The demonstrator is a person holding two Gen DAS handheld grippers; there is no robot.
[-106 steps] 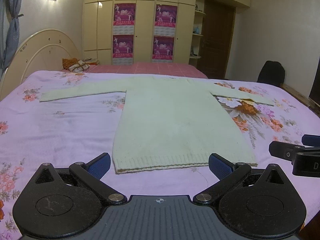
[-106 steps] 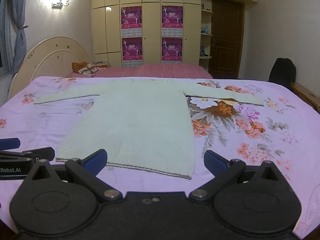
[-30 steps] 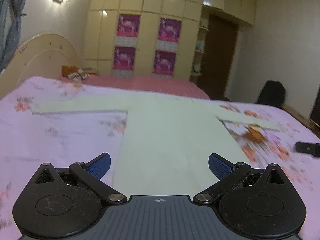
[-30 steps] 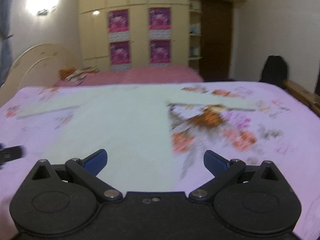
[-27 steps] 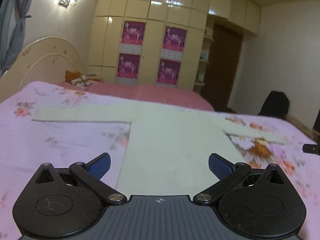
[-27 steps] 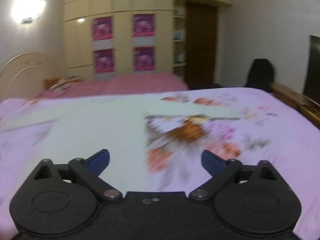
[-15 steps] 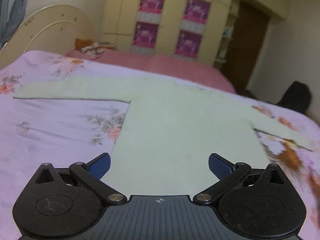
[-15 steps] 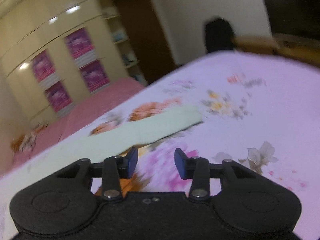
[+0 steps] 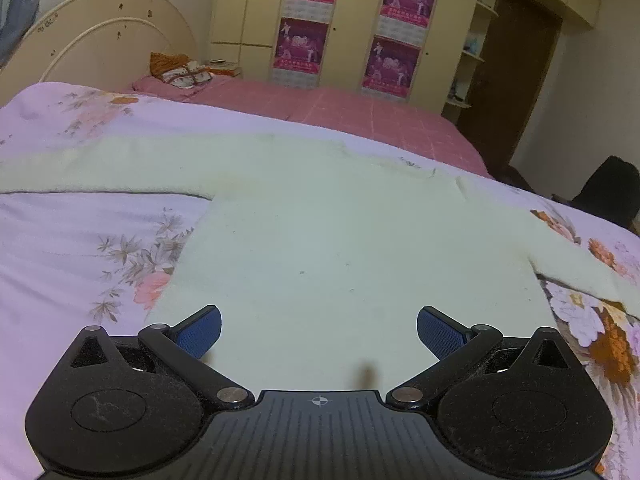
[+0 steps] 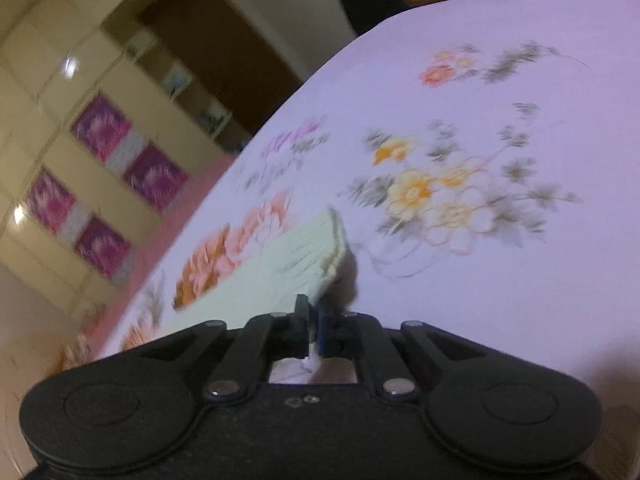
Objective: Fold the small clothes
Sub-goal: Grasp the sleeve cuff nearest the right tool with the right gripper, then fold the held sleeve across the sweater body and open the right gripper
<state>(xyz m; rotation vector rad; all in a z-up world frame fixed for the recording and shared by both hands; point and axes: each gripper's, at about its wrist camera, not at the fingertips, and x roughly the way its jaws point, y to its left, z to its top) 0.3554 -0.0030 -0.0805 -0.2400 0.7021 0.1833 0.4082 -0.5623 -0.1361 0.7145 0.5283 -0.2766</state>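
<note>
A wide bed [image 9: 60,240] with a flowered lilac cover lies open, with bare cloth to the left of a pale sweater [image 9: 340,248] spread flat across its middle. Beyond the sleeve's cuff [image 10: 320,240], the right view shows more bare cover. At the far side, a curved headboard [image 9: 100,40], a pink bed [image 9: 340,112] and tall cupboards [image 9: 248,8] close off the room. A dark chair [image 9: 608,188] stands by the right edge.
</note>
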